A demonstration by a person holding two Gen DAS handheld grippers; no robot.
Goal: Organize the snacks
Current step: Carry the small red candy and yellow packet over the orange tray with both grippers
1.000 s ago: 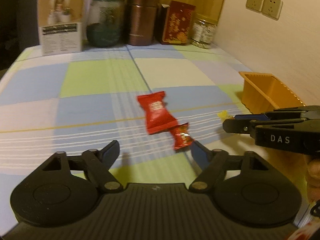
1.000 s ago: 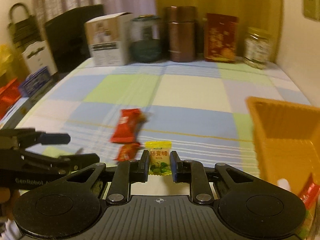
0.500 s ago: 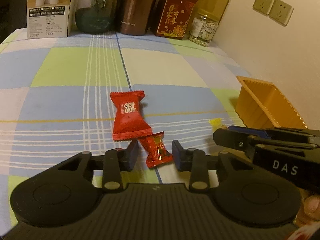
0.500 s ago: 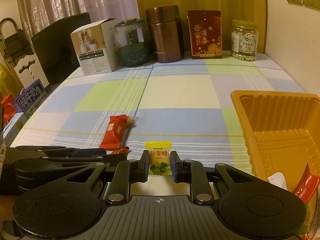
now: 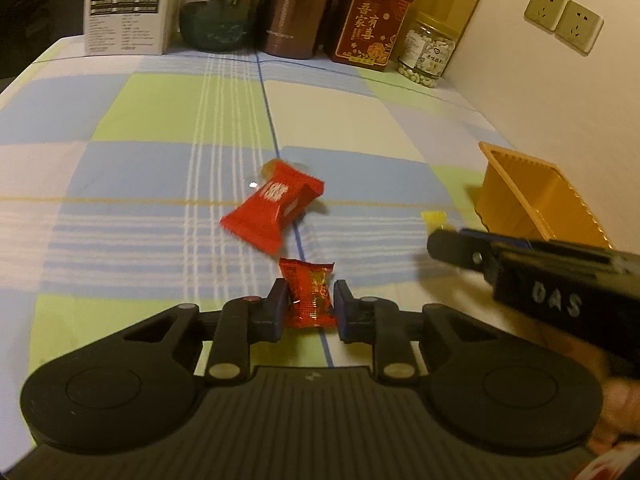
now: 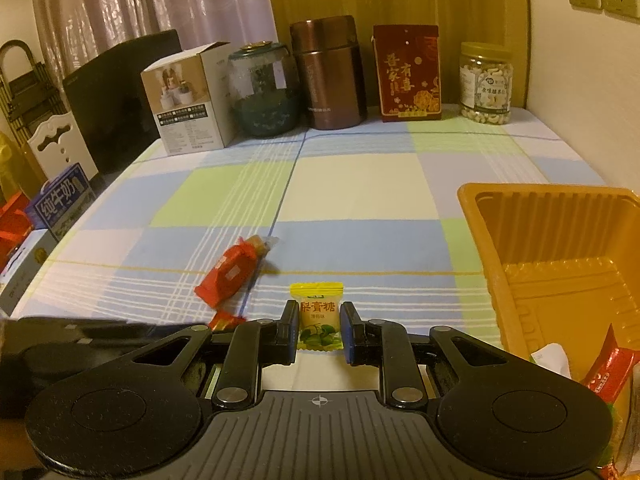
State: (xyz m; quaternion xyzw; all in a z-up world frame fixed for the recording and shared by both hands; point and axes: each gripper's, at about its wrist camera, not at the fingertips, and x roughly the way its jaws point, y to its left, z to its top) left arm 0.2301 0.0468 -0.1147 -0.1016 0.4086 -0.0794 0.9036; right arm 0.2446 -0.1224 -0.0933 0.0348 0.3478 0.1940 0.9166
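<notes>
Red foil is pinched in the left wrist view: the small red candy (image 5: 310, 300) is clamped by the left gripper (image 5: 308, 307), whose jaws have just been closing, with the larger red packet (image 5: 272, 210) lying just beyond on the checked tablecloth (image 5: 140, 168)

From the right wrist, the yellow candy (image 6: 319, 318) is gripped by the right gripper (image 6: 320, 330), the orange tray (image 6: 560, 248) seen near on the right
</notes>
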